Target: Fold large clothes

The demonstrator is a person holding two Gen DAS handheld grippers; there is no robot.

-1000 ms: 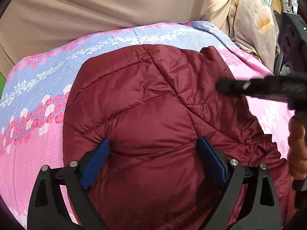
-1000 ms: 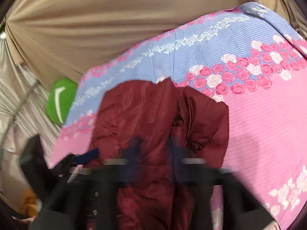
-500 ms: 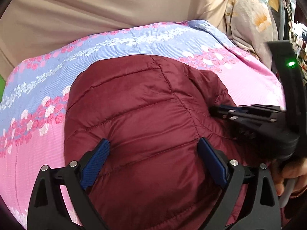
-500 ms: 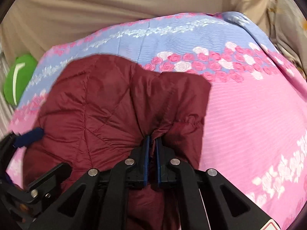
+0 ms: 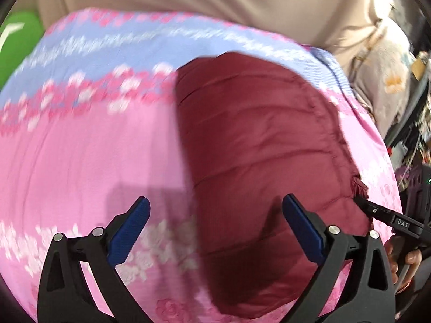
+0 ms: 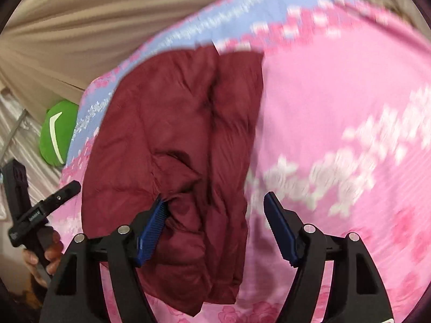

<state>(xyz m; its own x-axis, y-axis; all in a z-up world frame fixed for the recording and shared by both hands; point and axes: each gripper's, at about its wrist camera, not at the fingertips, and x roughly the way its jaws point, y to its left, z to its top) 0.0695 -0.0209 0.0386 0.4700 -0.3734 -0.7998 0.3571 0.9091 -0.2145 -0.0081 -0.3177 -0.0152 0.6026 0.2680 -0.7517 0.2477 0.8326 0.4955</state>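
Pink bedsheet (image 6: 336, 107), jacket (image 6: 167, 123) beside hand-held gripper (image 6: 215, 231)

bed: pink-blue floral sheet (image 5: 80, 148) | behind: beige curtain (image 6: 80, 27), blurred | green cushion (image 6: 58, 134), probably

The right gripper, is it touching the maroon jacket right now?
Cannot tell. In the right wrist view the right gripper is open, its jaws having just been opening; one blue pad sits at a fold of the maroon jacket, but blur hides any contact or gap.

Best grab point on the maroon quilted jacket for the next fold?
Probably the gathered cuff corner of the maroon quilted puffer jacket, approached from its right edge. That bunched fabric sticks out over the pink floral bedsheet, giving an open claw something thin to pinch.
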